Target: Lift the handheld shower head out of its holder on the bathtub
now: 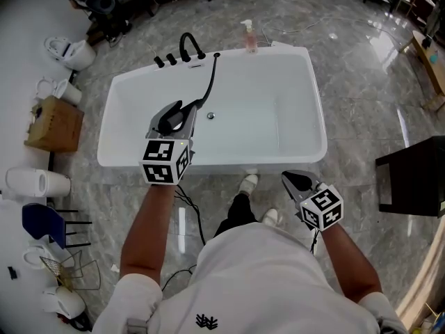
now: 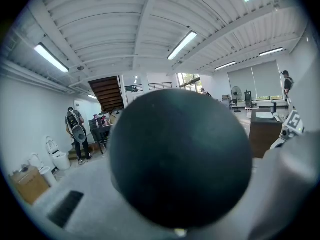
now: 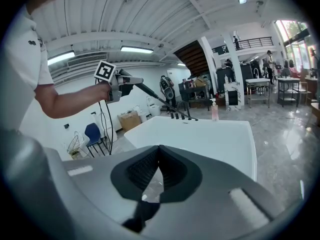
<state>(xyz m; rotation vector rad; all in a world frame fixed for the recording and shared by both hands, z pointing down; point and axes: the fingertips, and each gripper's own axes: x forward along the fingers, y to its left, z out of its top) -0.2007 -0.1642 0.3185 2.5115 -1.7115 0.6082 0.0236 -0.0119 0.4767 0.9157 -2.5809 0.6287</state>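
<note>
Above the white bathtub (image 1: 292, 157), the left gripper (image 1: 174, 114) pinched the black shower head (image 2: 180, 159) in its jaws. It looked already lifted free. The right gripper (image 1: 293, 179) had its jaws pressed together, holding nothing.

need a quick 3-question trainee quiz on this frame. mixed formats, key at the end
1. True or false: the right tongs hold the shower head.
2. Multiple choice: where does the pink bottle stand? A) inside the bathtub; B) on the bathtub's far rim; C) in the right tongs.
3. Fill in: the black hose runs from the shower head to the bathtub's deck beside the ____.

Key:
1. False. The left tongs are shut on it, and the right tongs are shut and empty.
2. B.
3. faucet.
</note>
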